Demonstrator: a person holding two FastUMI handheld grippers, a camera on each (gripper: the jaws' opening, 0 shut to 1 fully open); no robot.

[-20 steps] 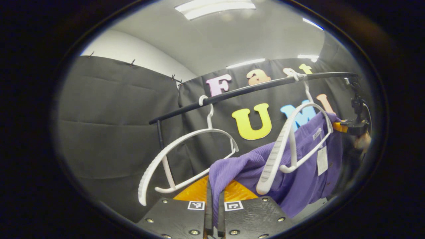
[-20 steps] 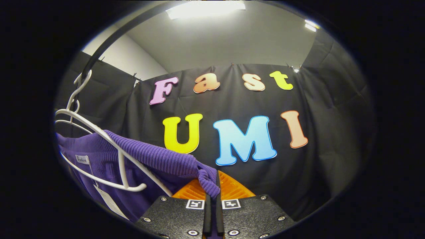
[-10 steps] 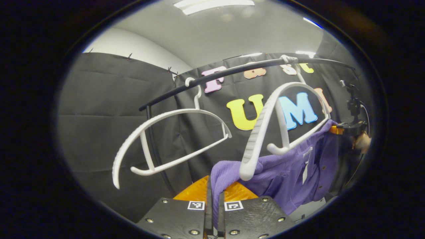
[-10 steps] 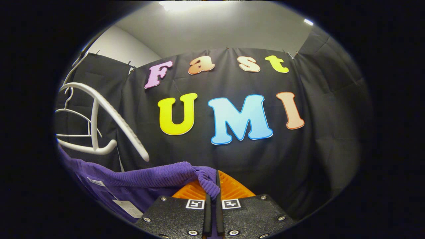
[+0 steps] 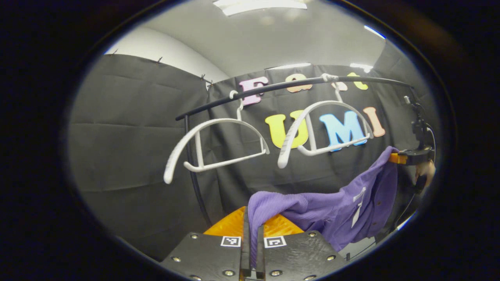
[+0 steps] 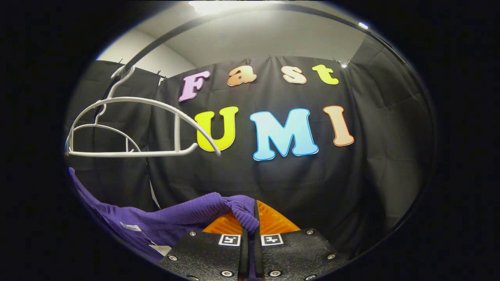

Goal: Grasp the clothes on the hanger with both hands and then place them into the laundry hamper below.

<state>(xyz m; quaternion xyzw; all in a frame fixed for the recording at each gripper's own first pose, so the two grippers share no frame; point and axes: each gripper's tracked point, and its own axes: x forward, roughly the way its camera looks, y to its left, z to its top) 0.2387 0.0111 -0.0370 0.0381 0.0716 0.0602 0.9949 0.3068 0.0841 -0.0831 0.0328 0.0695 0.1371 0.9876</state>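
Purple garment point(image 5: 312, 210) had dropped clear below its white hanger point(image 5: 324, 128), left hand-held gripper point(image 5: 252, 249) clamped on one shoulder, right hand-held gripper point(image 6: 250, 249) clamped on the other, two bare hangers on black rail point(image 5: 273, 88).

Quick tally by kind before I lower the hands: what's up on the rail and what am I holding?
White plastic hangers: 2
Black clothes rail: 1
Purple ribbed knit garment: 1
Grippers, left gripper and right gripper, each shut on the garment: 2
Total: 6
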